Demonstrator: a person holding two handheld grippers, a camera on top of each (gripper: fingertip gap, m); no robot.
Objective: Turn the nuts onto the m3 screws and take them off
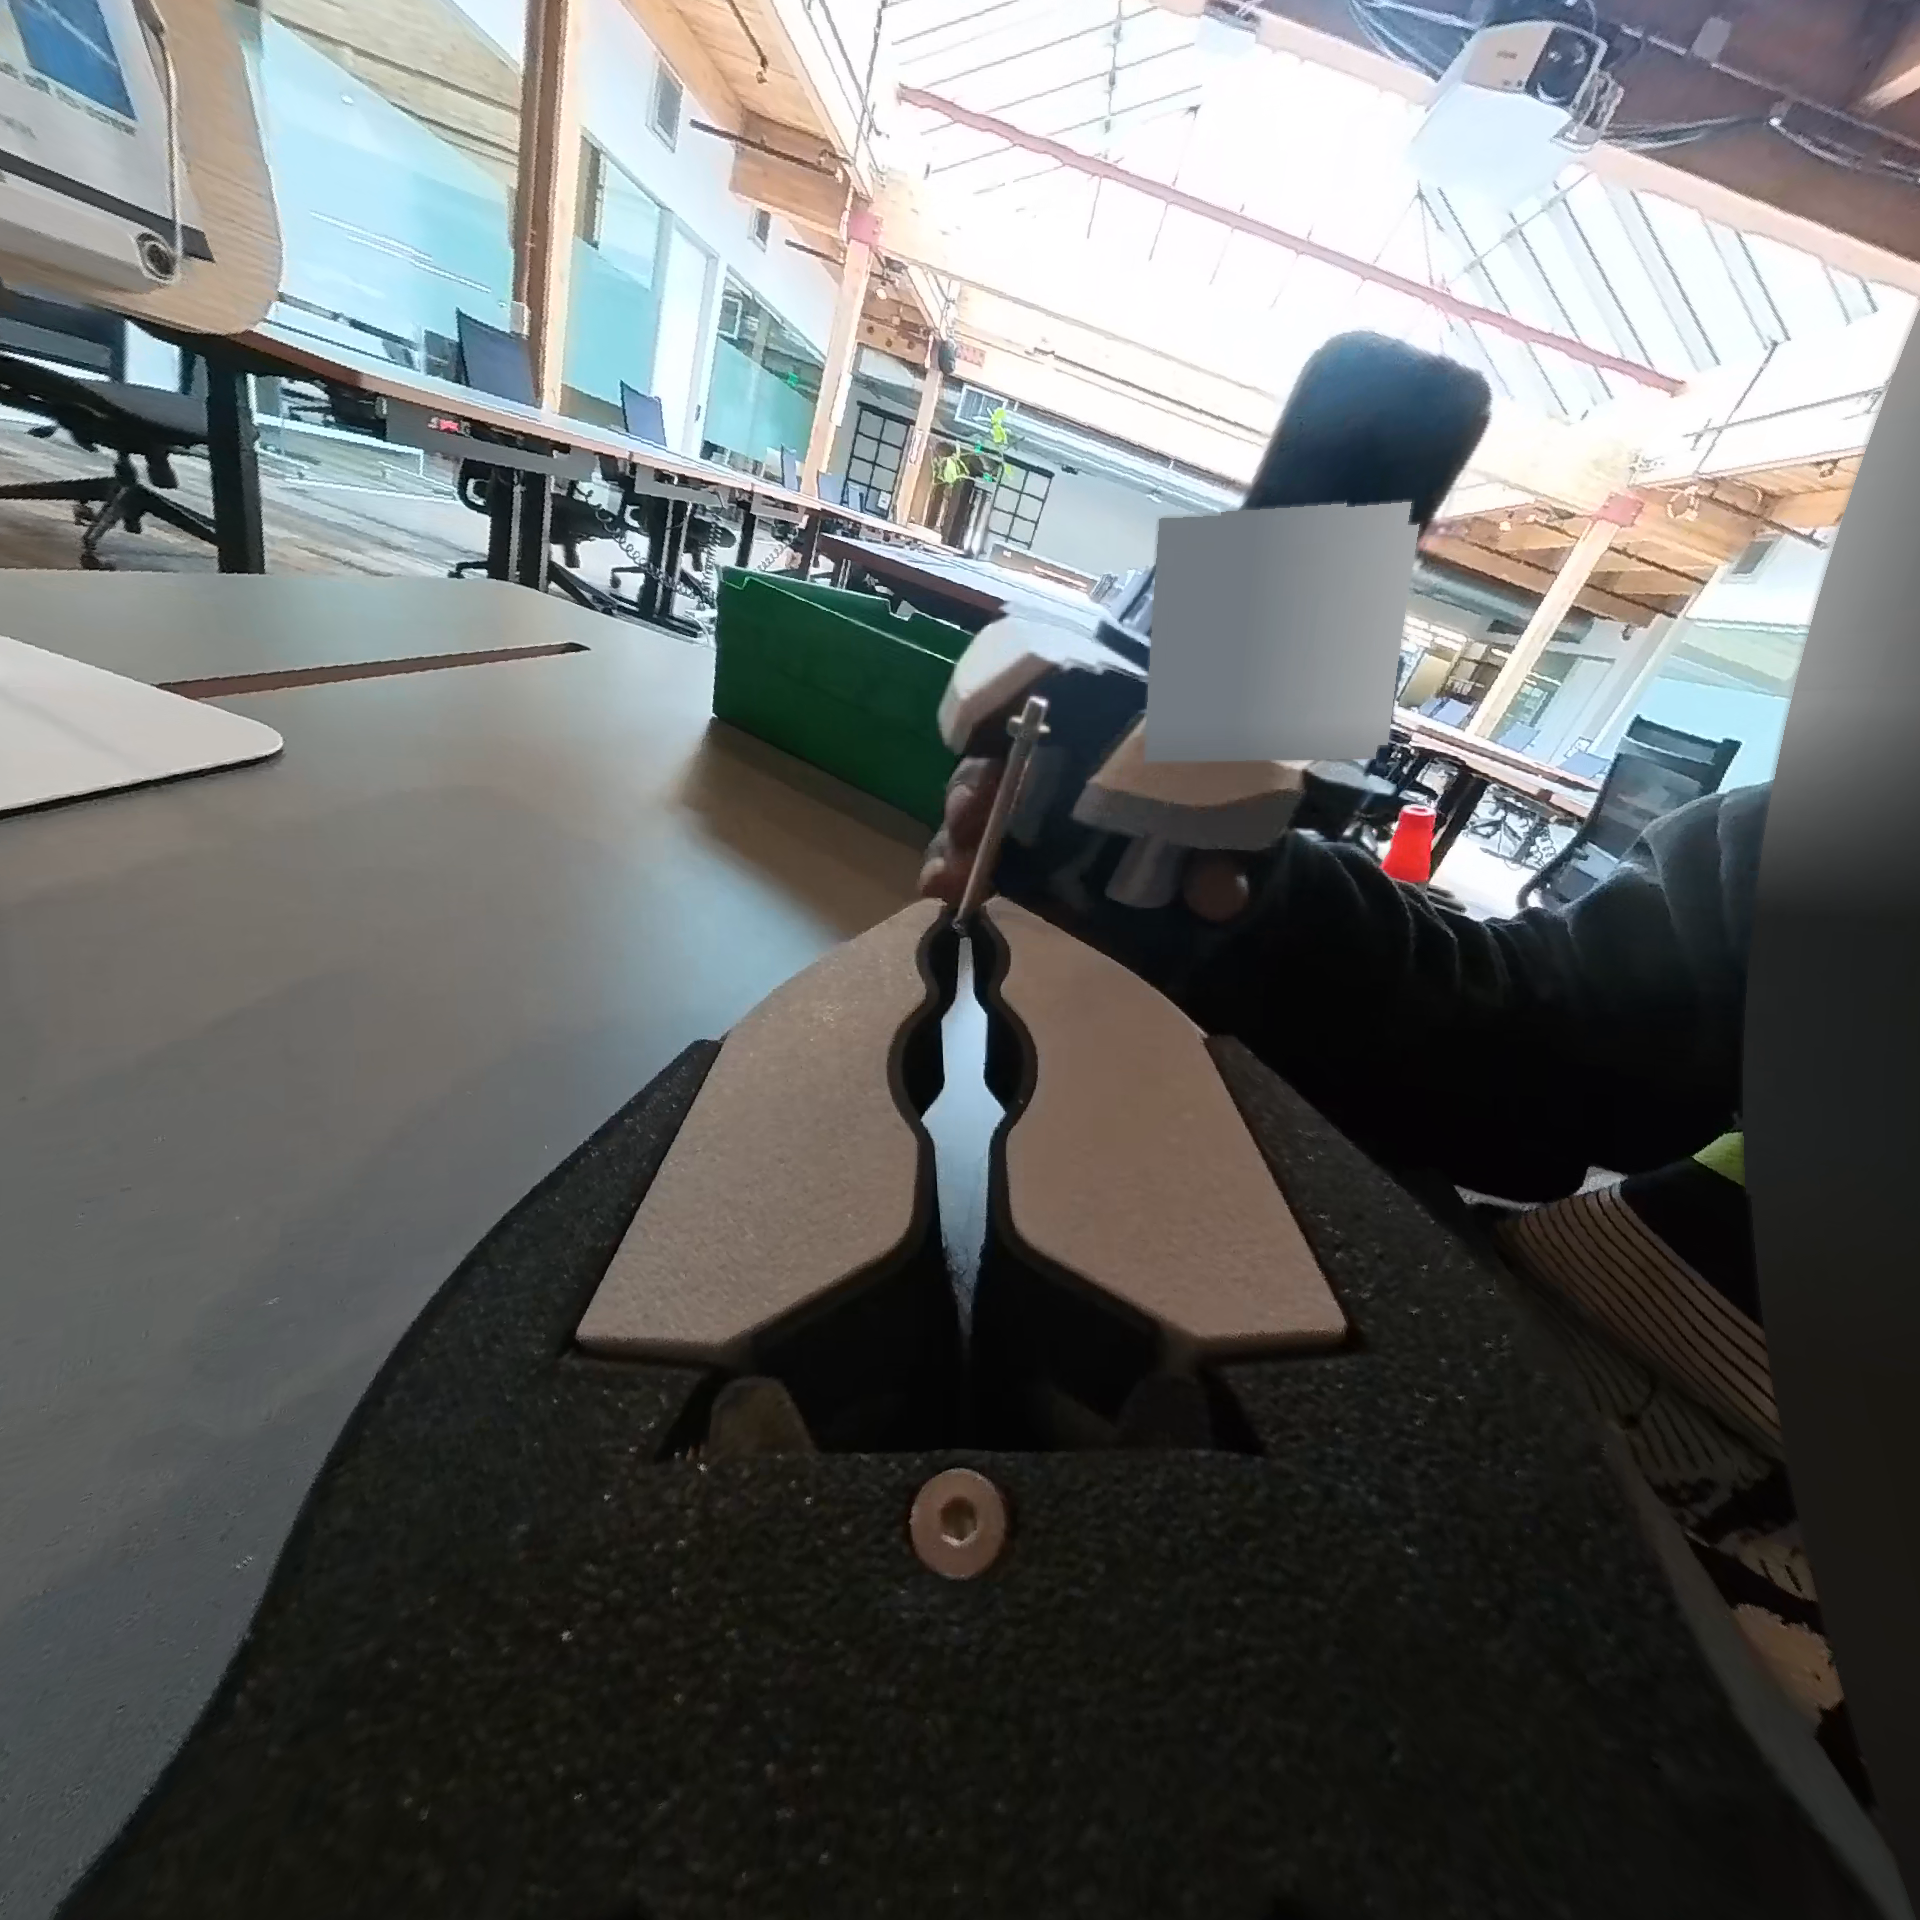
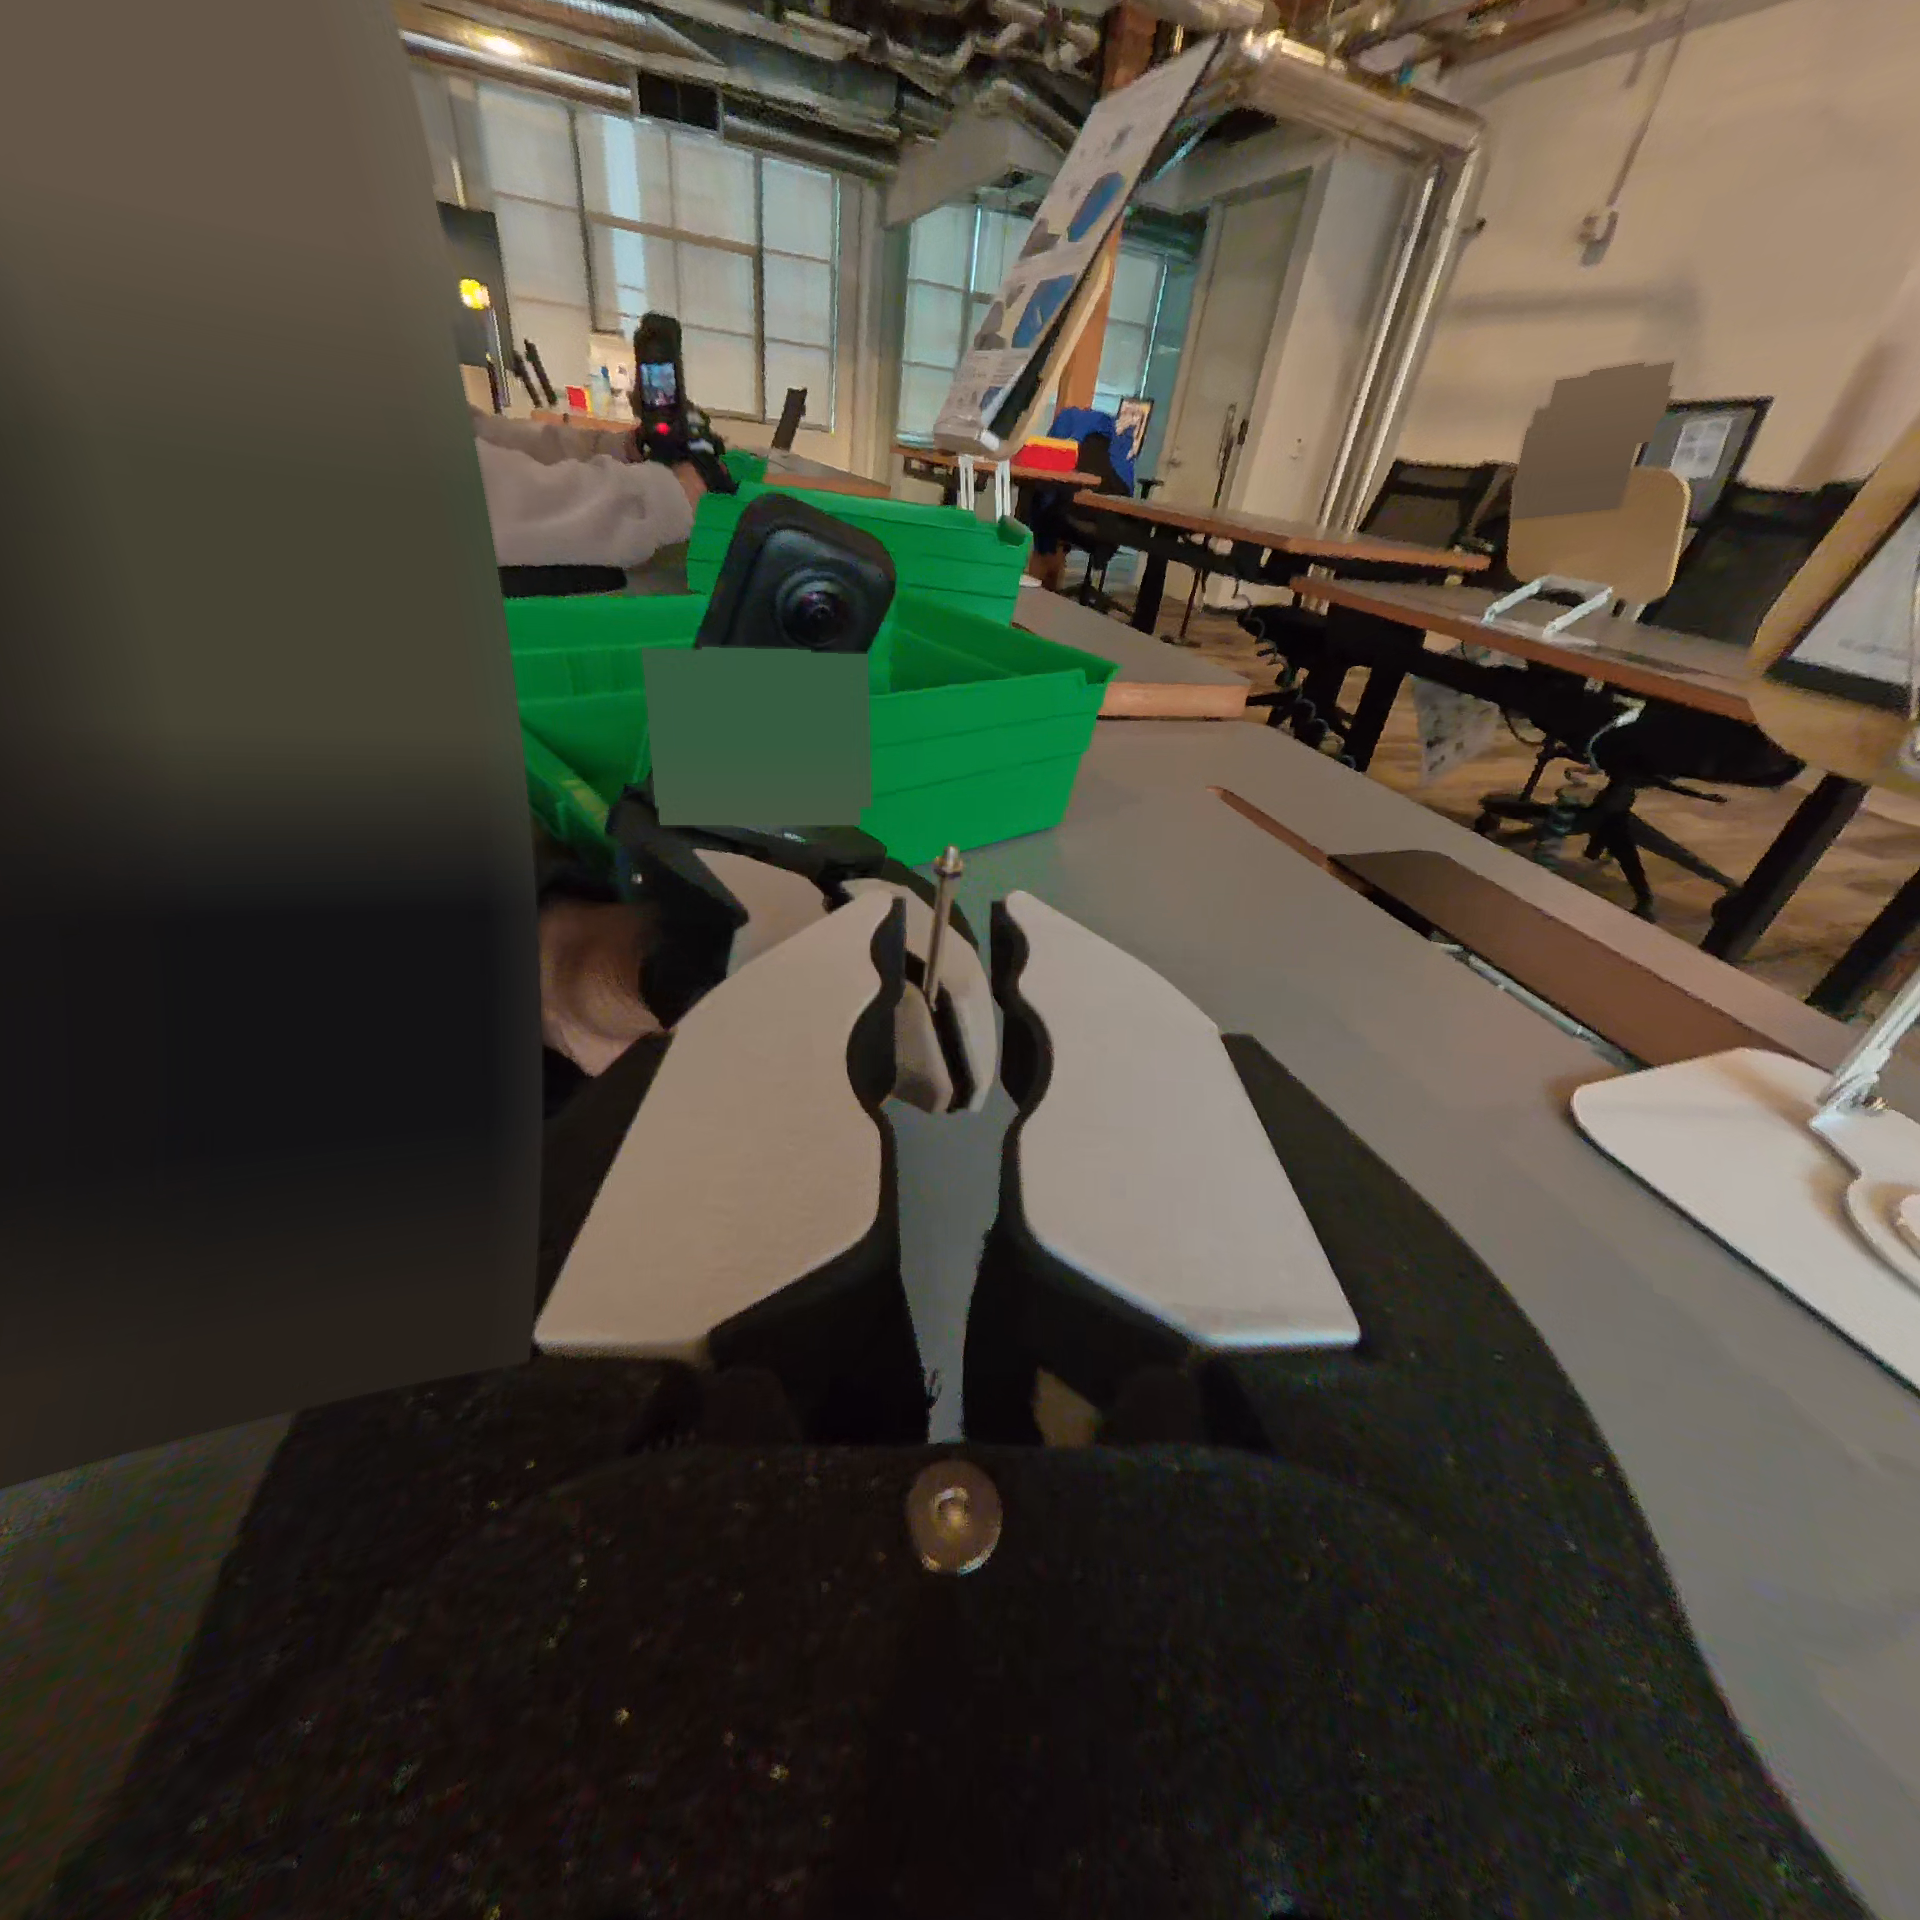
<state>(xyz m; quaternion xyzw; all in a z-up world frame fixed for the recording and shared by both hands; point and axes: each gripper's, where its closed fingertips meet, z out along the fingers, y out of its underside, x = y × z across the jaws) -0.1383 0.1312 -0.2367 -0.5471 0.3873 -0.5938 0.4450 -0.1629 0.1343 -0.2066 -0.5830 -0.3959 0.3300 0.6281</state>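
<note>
- The dark grey table (image 1: 312,987) fills the lower part of both wrist views, with a long slot cut into its top; rows of desks and office chairs stand behind it under a bright skylit roof.
- Green plastic bins (image 2: 966,727) stand on the table beyond the two grippers, and the left wrist view shows one green bin past the fingertips.
- A white flat base plate (image 2: 1714,1174) lies on the table to the right in the right wrist view.
- The left gripper (image 1: 961,928) is clenched: its pale fingers meet at the tips and pinch the lower end of the screw.
- The right gripper (image 2: 943,914) is released: its fingertips stand apart with daylight on both sides of the screw, and neither pad presses on it. The left gripper's closed tips show between them, just beyond.
- In the left wrist view the right gripper appears farther off, facing the camera, held by a hand in a dark sleeve (image 1: 1455,997).
- The m3 screw (image 1: 997,821) is a thin silver rod that rises from the left gripper's tips, leaning slightly to the right in the left wrist view.
- The nut (image 1: 1033,717) sits close to the screw's upper end as a small crosswise collar, with a short stub of thread above it.
</note>
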